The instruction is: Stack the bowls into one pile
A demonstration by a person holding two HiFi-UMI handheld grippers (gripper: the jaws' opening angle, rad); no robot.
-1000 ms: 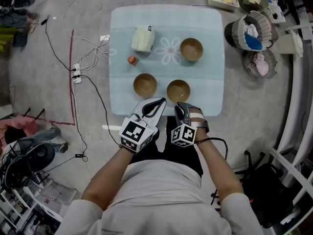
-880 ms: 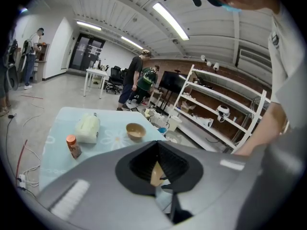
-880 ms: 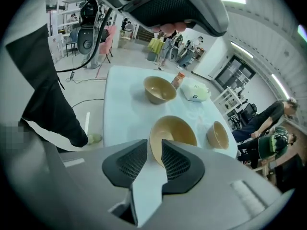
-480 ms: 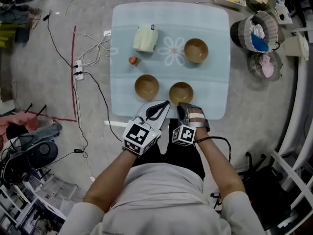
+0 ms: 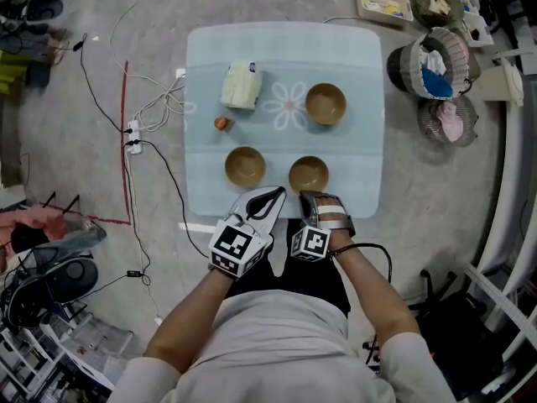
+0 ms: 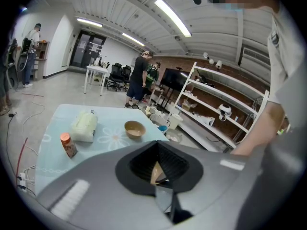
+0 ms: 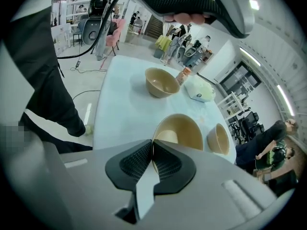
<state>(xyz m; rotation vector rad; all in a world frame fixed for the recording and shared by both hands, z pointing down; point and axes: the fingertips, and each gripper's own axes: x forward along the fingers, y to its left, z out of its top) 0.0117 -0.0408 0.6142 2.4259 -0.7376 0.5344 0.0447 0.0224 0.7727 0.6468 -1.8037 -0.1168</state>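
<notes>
Your left gripper [image 5: 275, 195] and right gripper [image 5: 309, 196] sit jaws together, empty, at the table's [image 5: 210, 57] 6 o'clock edge, with left bowl [image 5: 245, 166], right bowl [image 5: 308, 175] and far bowl [image 5: 325, 104] all separate.

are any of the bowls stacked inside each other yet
No, the far bowl, the near-left bowl and the near-right bowl each sit apart on the table, none inside another.

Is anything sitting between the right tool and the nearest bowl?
Nothing visible. Only a strip of table lies between the right tool and the bowl straight ahead of it.
</notes>
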